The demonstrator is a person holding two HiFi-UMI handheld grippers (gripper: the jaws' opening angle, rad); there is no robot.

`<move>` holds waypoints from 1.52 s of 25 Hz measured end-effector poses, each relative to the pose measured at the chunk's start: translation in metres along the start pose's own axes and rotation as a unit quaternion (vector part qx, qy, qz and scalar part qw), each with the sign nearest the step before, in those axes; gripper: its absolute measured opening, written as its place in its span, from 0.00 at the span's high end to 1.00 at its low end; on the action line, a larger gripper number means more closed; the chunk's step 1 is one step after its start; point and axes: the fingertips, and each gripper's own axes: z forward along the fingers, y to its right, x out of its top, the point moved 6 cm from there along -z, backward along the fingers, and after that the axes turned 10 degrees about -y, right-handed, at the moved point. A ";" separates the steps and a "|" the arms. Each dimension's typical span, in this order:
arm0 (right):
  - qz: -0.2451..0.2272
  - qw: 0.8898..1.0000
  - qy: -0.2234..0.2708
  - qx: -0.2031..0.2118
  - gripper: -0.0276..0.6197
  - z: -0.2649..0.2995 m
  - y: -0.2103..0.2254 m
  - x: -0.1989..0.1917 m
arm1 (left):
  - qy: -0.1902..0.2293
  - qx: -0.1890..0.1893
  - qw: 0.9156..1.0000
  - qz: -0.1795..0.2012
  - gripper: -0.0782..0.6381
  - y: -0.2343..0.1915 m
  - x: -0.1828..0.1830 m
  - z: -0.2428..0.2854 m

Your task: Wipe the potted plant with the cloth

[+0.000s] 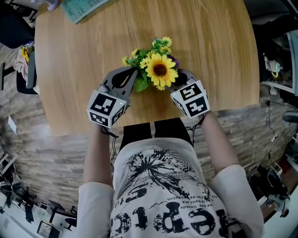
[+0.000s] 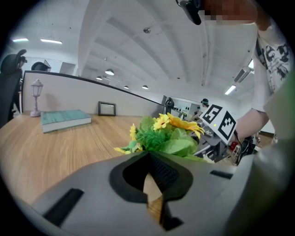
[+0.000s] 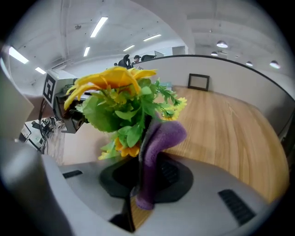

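The potted plant (image 1: 158, 69) is a bunch of small yellow flowers, one big sunflower and green leaves near the front of the wooden table (image 1: 209, 42); its pot is hidden under the foliage. My left gripper (image 1: 134, 74) sits against the plant's left side, shut with nothing between its jaws (image 2: 150, 156). My right gripper (image 1: 179, 75) is at the plant's right side, shut on a purple cloth (image 3: 162, 136). The cloth stands up out of the jaws and touches the stems and leaves (image 3: 117, 108). A bit of that cloth (image 1: 173, 60) shows beside the sunflower.
A teal book (image 1: 81, 9) lies at the table's far left edge, also in the left gripper view as the book (image 2: 64, 120). A small picture frame (image 2: 106, 109) and a lamp figurine (image 2: 36, 94) stand at the back. The front table edge (image 1: 153, 122) is right under the grippers.
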 end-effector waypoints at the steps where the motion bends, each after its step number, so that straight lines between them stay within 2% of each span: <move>1: 0.006 1.000 0.000 0.000 0.85 -0.001 -0.002 -0.002 | 0.002 -0.002 1.000 0.002 0.89 -0.001 0.000 0.000; 11: 0.053 0.998 0.003 -0.016 0.85 -0.003 -0.027 -0.018 | 0.011 -0.022 0.999 0.032 0.89 -0.004 0.000 0.002; 19: 0.101 0.995 0.013 0.017 0.84 0.000 -0.063 -0.027 | 0.023 -0.046 0.998 0.034 0.89 -0.005 -0.001 0.001; 24: 0.089 0.996 0.012 0.024 0.84 0.009 -0.085 -0.020 | 0.024 -0.069 0.997 0.035 0.89 -0.008 -0.002 0.001; 29: 0.090 0.992 0.023 0.079 0.84 0.018 -0.102 -0.007 | 0.026 -0.077 0.996 0.044 0.89 -0.007 -0.002 0.002; 38: 0.055 0.994 0.019 0.093 0.84 0.032 -0.122 0.013 | 0.026 -0.076 0.996 0.049 0.89 -0.007 -0.003 0.002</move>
